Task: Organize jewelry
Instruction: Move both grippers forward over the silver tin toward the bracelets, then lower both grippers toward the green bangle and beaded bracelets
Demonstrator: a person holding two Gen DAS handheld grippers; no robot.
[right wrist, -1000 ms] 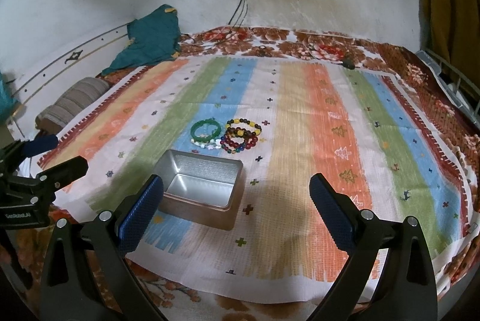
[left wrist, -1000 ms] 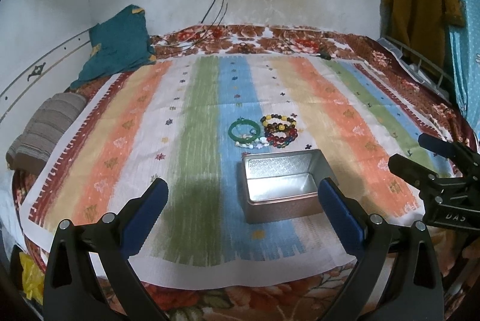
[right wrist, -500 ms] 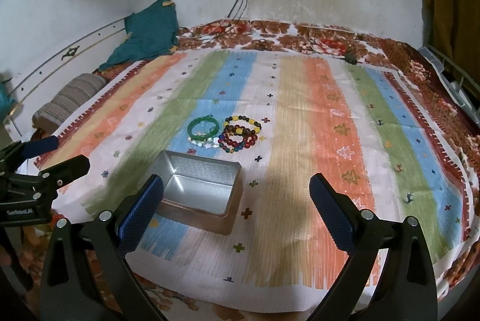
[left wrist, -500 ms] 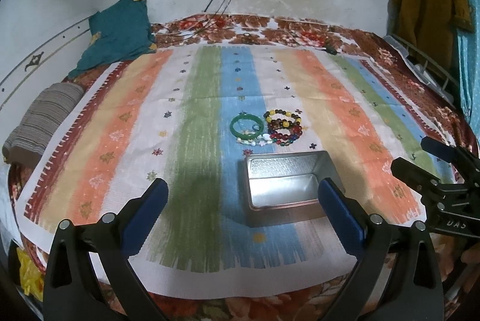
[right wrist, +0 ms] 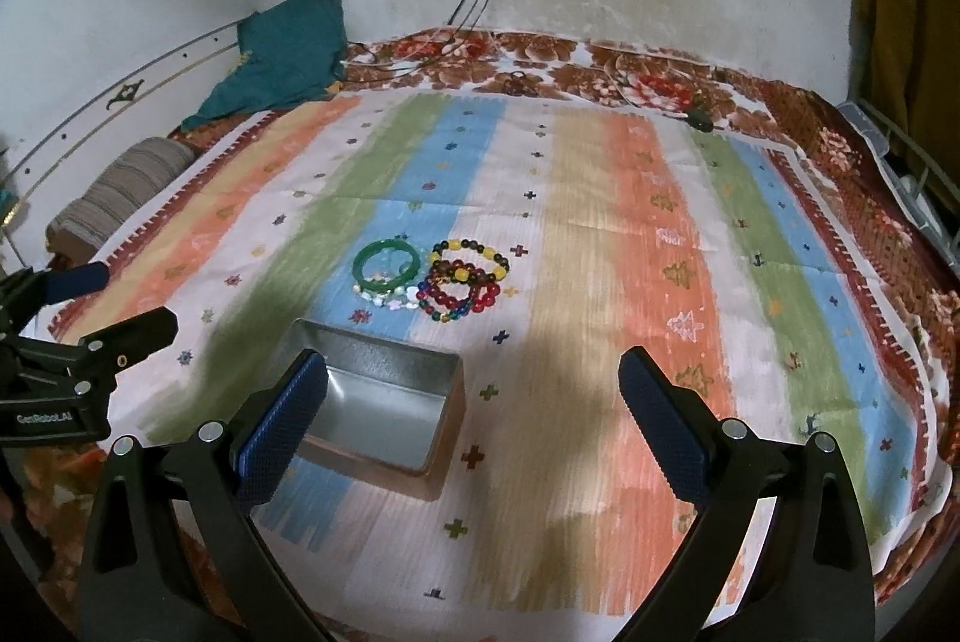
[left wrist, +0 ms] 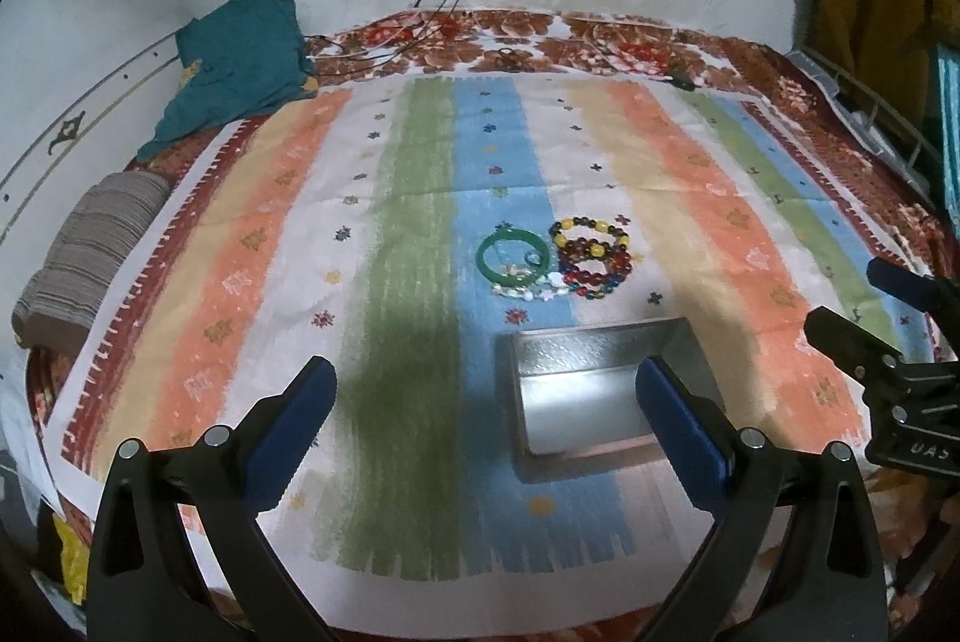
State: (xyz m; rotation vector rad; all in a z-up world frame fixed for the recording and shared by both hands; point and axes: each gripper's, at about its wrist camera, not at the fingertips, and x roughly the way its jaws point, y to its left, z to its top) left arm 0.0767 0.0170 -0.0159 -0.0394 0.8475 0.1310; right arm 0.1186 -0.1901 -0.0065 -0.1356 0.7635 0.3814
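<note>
One metal tin [left wrist: 606, 390], one green bangle [left wrist: 512, 259], one white shell bracelet [left wrist: 531, 290], several overlapping beaded bracelets [left wrist: 594, 255], exact number unclear.

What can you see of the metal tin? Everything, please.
The metal tin is a rectangular, lidless box of silvery, dull-shiny metal with straight walls and a faintly textured inner face. It looks empty, with the bare floor catching light. It sits upright and flat on the striped cloth, near its front edge, turned slightly askew. The bracelets lie just beyond it, not touching. Neither gripper touches it; in each wrist view one finger overlaps it only visually.
</note>
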